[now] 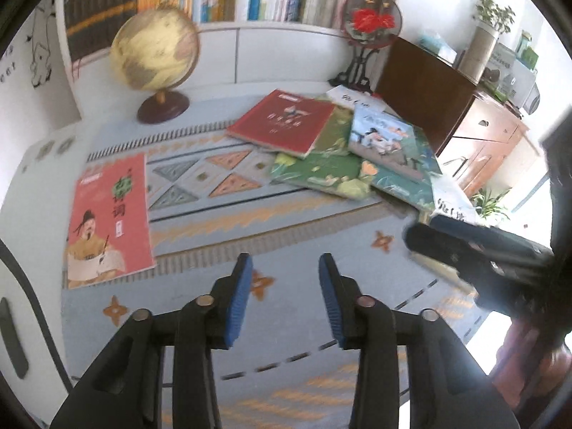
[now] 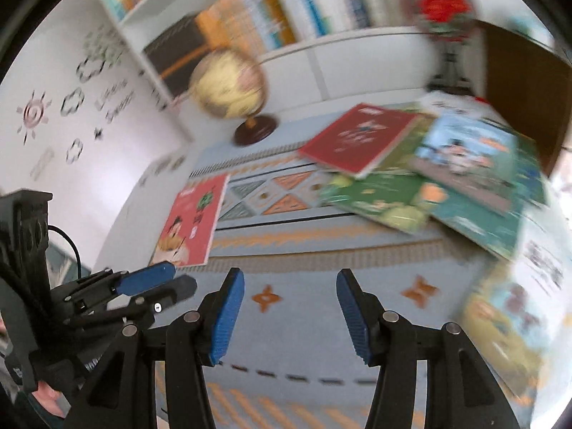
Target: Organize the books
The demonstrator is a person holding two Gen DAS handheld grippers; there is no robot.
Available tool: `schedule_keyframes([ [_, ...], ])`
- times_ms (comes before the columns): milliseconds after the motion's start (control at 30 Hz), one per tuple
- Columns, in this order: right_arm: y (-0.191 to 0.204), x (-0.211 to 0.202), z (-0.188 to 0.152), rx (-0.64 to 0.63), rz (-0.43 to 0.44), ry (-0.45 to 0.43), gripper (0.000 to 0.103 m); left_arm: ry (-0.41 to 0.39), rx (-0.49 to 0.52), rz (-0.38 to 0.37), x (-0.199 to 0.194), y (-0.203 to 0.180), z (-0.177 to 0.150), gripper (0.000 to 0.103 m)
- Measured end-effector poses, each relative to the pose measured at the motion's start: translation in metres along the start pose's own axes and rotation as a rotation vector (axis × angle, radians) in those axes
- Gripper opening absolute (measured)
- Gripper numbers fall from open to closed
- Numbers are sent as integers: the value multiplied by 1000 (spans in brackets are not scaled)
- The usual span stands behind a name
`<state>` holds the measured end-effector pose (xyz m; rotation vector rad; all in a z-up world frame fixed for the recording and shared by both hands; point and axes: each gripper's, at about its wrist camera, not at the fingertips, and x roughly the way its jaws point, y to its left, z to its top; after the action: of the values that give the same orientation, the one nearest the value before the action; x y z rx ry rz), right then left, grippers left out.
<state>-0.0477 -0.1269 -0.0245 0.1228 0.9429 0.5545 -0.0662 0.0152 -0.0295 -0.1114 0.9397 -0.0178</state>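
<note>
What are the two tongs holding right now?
Nothing. The left tongs and right tongs are both open over the mat, with no book between them.

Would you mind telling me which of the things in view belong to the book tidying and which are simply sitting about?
Part of the job:
- pink book, lying alone on the mat
- dark red book, on top of the pile
- green book
- pale blue book
- teal book

Just sitting about:
- globe
- round red-flower ornament
- potted plant
- patterned mat
</note>
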Motion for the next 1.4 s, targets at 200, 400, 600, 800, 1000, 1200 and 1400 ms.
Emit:
schedule_keyframes([
  [200,-52,-62,-23,84,-63,-78,55,-77,12,91,-11,-50,9,82],
  [400,-88,-93,-40,164,-72,-116,55,-176,93,156,-25,-94,20,84],
  [600,-105,-95,-38,198,-101,-133,55,-140,84,23,0,-101,32,83],
  [800,-138,-71,-18,250,-154,-124,55,-54,110,-14,57,-95,60,83],
  [1000,-164,-31,23,290,-184,-96,55,3,209,21,119,-89,109,83],
  [1200,-192,14,53,337,-268,-51,55,95,227,-55,185,-82,150,83],
  [1400,-219,40,72,362,-327,-14,55,151,180,-216,230,-81,178,83],
])
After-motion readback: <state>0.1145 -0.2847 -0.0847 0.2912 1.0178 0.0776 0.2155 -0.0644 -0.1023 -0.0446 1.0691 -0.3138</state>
